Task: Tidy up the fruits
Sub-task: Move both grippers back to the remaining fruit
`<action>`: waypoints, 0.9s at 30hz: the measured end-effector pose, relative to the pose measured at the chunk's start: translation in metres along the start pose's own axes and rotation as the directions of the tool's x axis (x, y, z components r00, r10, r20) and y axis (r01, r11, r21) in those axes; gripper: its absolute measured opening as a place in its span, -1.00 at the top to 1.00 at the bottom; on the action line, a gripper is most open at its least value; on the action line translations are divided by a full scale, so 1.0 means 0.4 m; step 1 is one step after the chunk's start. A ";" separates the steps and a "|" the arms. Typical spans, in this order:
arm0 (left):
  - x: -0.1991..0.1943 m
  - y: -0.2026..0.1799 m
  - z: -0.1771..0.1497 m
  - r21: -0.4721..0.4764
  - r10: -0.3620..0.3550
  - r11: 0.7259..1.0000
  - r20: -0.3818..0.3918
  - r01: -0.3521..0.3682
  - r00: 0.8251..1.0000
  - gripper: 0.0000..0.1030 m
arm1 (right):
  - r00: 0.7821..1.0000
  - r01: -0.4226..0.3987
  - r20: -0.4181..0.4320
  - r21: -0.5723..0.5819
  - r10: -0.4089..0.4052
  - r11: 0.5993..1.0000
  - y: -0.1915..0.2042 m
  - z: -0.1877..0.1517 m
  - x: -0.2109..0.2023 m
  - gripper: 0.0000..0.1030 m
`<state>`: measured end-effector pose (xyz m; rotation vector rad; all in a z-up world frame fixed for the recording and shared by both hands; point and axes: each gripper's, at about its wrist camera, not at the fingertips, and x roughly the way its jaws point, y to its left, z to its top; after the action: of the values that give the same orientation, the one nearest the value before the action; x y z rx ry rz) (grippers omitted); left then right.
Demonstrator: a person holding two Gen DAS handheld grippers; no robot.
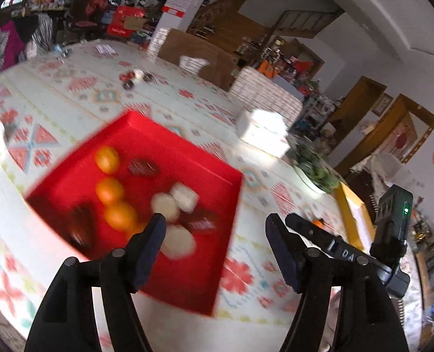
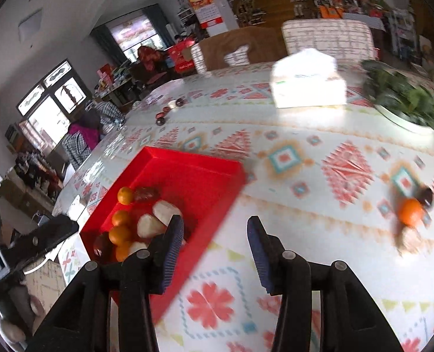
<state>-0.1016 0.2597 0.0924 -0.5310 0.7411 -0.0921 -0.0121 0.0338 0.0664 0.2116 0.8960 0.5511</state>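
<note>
A red tray sits on the patterned tablecloth and holds several oranges, pale round fruits and dark fruits. My left gripper is open and empty, hovering over the tray's near right corner. In the right wrist view the same tray lies at the left. My right gripper is open and empty above the cloth beside the tray's right edge. A loose orange, a dark fruit and a pale fruit lie on the cloth at the right.
A white tissue box and a bowl of greens stand at the far side. A few small dark and white items lie far across the table. A yellow box sits at the table's right edge. Chairs stand behind.
</note>
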 end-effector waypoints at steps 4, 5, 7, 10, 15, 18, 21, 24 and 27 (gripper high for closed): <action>0.020 -0.039 -0.066 0.002 -0.009 1.000 -0.042 0.010 0.999 -0.36 | 0.999 0.026 0.029 0.022 -0.027 0.999 -0.067 -0.028 -0.074 0.04; 0.024 -0.047 -0.076 0.010 -0.005 1.000 -0.051 0.005 0.999 -0.36 | 0.999 0.037 0.037 0.024 -0.038 0.999 -0.084 -0.034 -0.093 0.03; 0.029 -0.069 -0.100 0.033 0.012 0.999 -0.061 -0.010 0.998 -0.36 | 0.996 0.075 0.055 0.028 -0.076 0.997 -0.125 -0.045 -0.137 0.02; 0.035 -0.095 -0.124 0.056 0.014 0.998 -0.075 -0.010 0.997 -0.36 | 0.989 0.123 0.082 0.048 -0.127 0.991 -0.191 -0.056 -0.198 -0.03; 0.052 -0.147 -0.154 0.107 0.005 0.994 -0.104 0.007 0.995 -0.36 | 0.972 0.195 0.110 0.109 -0.207 0.975 -0.314 -0.060 -0.281 -0.03; 0.064 -0.170 -0.167 0.129 0.000 0.991 -0.119 0.015 0.993 -0.36 | 0.960 0.226 0.131 0.147 -0.246 0.963 -0.374 -0.060 -0.331 -0.04; 0.074 -0.186 -0.176 0.142 0.003 0.990 -0.125 0.015 0.992 -0.36 | 0.947 0.256 0.151 0.175 -0.283 0.951 -0.418 -0.053 -0.369 -0.03; 0.089 -0.195 -0.185 0.153 0.005 0.988 -0.137 0.016 0.991 -0.36 | 0.939 0.270 0.163 0.197 -0.303 0.942 -0.457 -0.041 -0.394 -0.04; 0.108 -0.204 -0.192 0.163 0.008 0.986 -0.158 0.018 0.987 -0.36 | 0.936 0.285 0.149 0.216 -0.320 0.934 -0.495 -0.035 -0.383 -0.04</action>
<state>-0.1123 0.1450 0.0587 -0.3708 0.8786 -0.2006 -0.0270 -0.2160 0.0834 0.2869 0.7832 0.1527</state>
